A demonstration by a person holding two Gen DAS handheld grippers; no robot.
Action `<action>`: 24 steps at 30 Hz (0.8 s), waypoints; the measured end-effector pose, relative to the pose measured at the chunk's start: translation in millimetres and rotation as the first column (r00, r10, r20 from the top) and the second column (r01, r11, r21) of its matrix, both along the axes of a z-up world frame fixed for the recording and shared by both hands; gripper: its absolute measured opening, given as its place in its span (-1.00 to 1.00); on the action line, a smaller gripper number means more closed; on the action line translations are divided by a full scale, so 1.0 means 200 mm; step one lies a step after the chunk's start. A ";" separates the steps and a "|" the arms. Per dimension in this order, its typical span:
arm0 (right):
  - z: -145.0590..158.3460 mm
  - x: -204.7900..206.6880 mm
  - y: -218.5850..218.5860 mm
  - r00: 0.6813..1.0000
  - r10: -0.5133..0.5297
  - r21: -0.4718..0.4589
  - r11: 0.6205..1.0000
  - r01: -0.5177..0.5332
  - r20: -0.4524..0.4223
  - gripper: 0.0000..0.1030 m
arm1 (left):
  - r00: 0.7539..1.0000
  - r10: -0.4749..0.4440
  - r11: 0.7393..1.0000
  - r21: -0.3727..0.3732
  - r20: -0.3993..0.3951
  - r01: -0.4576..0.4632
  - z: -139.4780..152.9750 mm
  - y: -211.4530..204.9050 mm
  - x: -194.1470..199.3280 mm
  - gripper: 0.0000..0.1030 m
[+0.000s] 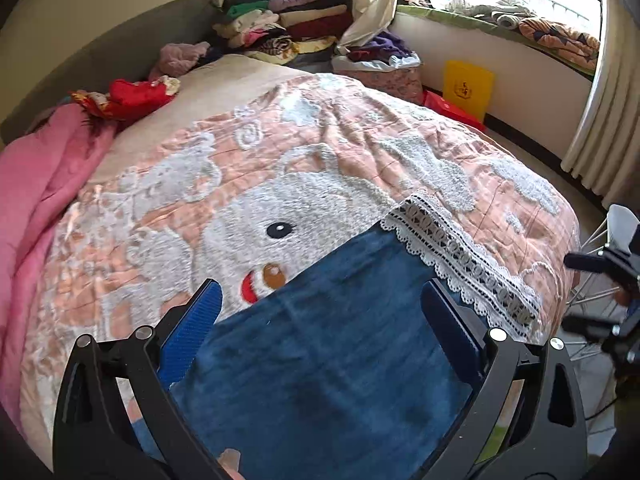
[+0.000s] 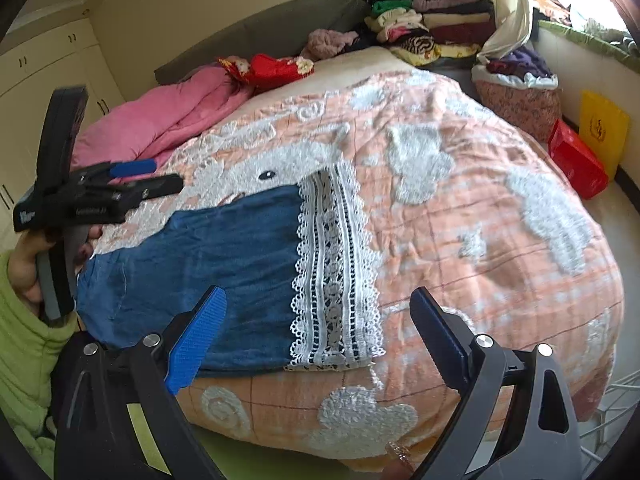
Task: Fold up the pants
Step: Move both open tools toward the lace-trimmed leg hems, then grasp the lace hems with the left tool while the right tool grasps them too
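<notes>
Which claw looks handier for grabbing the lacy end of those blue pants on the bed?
Probably the right claw: it hangs open beside the white lace hem of the blue denim pants, while the left claw, also open, hovers over the plain denim.

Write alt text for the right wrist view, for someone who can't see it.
Blue pants with a white lace hem lie flat on a peach quilt covering a bed. The right claw hangs open above their near edge, and the left claw, held in a hand, hovers at the left.
</notes>
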State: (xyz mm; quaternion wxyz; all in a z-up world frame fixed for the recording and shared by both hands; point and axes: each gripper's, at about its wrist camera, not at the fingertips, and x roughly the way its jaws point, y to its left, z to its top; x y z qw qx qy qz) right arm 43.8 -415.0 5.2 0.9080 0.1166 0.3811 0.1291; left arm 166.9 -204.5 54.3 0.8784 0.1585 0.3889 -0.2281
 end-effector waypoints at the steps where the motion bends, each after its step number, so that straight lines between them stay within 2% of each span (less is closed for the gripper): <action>1: -0.01 0.01 0.00 1.000 0.002 0.003 1.000 -0.002 -0.007 0.80 | 1.000 -0.007 1.000 0.003 -0.004 0.007 -0.01 -0.02 0.02 0.81; 14: -0.18 0.08 0.03 0.996 0.025 0.047 0.999 -0.021 -0.083 0.80 | 0.993 -0.059 0.998 0.021 -0.097 0.062 -0.23 -0.18 0.27 0.81; 24: -0.30 0.13 0.00 0.990 0.037 0.161 0.987 -0.015 -0.134 0.79 | 0.982 -0.075 0.997 -0.015 -0.176 0.073 -0.36 -0.26 0.40 0.81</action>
